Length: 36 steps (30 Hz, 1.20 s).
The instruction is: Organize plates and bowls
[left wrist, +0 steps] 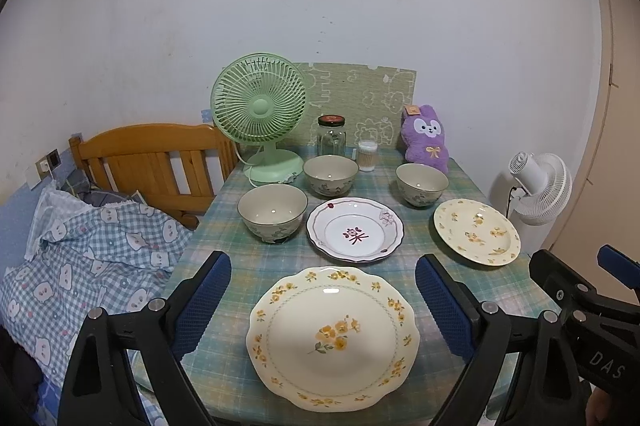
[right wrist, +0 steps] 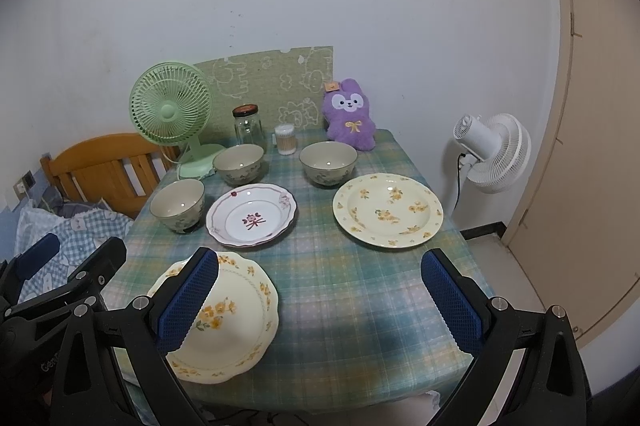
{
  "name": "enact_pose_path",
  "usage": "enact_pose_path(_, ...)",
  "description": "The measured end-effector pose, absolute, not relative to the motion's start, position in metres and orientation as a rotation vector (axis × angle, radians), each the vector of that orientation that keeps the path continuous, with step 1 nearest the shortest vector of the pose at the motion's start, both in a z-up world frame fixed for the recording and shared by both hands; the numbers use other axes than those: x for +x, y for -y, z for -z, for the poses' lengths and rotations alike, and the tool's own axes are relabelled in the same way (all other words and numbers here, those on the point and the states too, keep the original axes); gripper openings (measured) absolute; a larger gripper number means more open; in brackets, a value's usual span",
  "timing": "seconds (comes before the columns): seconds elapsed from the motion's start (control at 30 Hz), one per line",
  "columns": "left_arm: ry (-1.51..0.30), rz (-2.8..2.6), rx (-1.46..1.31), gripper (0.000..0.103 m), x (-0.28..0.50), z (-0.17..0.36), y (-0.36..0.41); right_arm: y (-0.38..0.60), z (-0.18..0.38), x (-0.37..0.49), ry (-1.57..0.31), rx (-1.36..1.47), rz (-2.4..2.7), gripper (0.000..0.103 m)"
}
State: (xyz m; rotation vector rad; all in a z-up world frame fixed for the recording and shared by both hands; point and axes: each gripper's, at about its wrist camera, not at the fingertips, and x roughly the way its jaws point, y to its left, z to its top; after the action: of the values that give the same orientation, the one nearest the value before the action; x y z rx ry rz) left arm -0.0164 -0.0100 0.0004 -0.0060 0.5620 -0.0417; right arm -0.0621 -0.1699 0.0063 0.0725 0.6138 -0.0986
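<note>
Both tongs hover low over the near edge of the bench [right wrist: 360, 290], side by side. The left tongs [left wrist: 323, 306] are spread wide, holding nothing, with a cream flowered plate [left wrist: 332, 338] right between the tips. The right tongs [right wrist: 320, 302] gape just as wide over bare cloth. Further ahead, three bowls [left wrist: 273, 211] sit empty.

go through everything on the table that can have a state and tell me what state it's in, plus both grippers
Left gripper: jaws open, holding nothing.
Right gripper: jaws open, holding nothing.
Near yellow-flower plate: flat, empty, unstacked.
Far yellow-flower plate: flat, empty, unstacked.
White plate: flat, empty.
Three bowls: upright, empty, separate.
Glass jar: lid on, looks empty.
Green fan: blades look still.
</note>
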Motion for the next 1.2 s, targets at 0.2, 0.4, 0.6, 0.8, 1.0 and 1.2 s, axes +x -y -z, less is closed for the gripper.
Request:
enact_pose_path(0.2,-0.563,0.042,-0.003,0.094,-0.017,-0.001,0.012,0.171,-0.006,-0.062,-0.614,0.073,0.098,0.103)
enact_pose_path(0.4,-0.562,0.042,-0.003,0.094,-0.016,-0.001,0.011,0.172,-0.006,-0.062,-0.613,0.074,0.097,0.103)
enact_pose_path(0.6,-0.562,0.043,-0.002,0.094,-0.017,-0.001,0.011,0.172,-0.006,-0.062,-0.614,0.076,0.096,0.103)
enact_pose_path(0.8,-0.563,0.04,-0.003,0.094,-0.017,-0.001,0.013,0.173,-0.006,-0.062,-0.611,0.075,0.091,0.103)
enact_pose_path(1.0,-0.567,0.032,-0.008,0.094,-0.016,0.001,0.014,0.178,-0.009,-0.057,-0.612,0.073,0.082,0.102)
enact_pose_path(1.2,-0.582,0.027,-0.005,0.092,-0.007,0.003,0.011,0.175,-0.006,-0.047,-0.627,0.077,0.075,0.102)
